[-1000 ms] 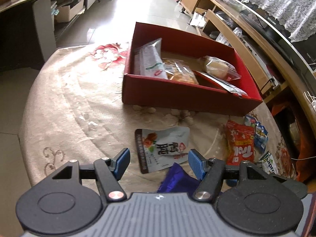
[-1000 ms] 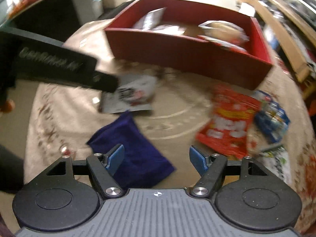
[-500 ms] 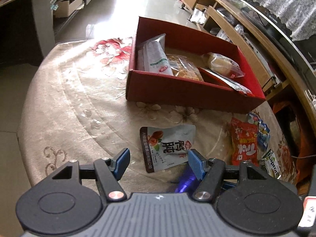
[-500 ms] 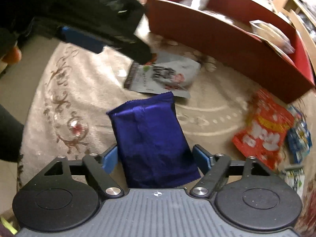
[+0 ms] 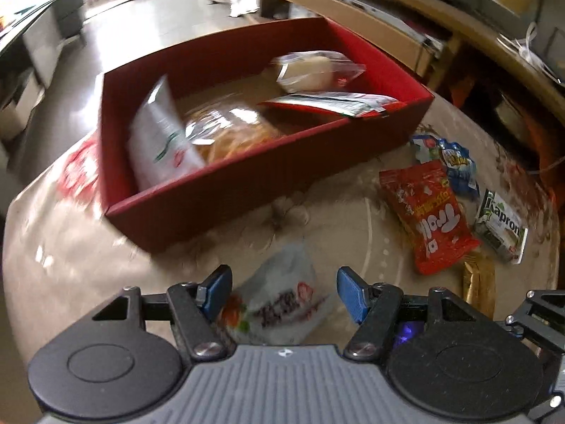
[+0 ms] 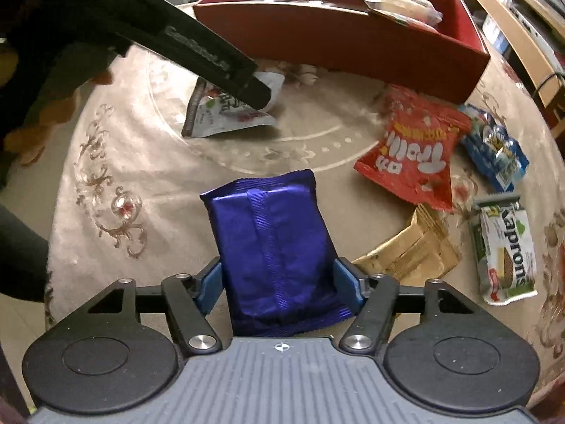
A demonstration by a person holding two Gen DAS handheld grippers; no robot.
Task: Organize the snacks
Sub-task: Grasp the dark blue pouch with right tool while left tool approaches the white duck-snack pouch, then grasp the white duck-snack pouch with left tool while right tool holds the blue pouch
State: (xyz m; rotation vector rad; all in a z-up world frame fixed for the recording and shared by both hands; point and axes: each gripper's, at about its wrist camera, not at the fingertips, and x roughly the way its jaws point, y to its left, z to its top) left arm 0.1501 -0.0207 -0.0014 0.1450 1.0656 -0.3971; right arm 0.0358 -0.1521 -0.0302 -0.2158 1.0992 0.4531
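Left wrist view: the left gripper hangs over the white snack pouch on the table. Its blue pads are spread wide and do not touch the pouch. To pick it up well, I think the pads should come down on both sides of the pouch, then squeeze softly so it does not slip. The red box sits just behind, with a few snacks already in it. To the right lie a red bag that says "Trolli", a small blue pack and a green and white pack that reads "Kapron".

Right wrist view: the right gripper has just been closing, and the purple foil pack is between its jaws. The pads now press on both sides of it. A slow lift toward the red box should keep it safe. The green pack reads "Kaprons" here. A gold wrapper lies beside the purple pack. The writing on the white pouch is too blurry to read.
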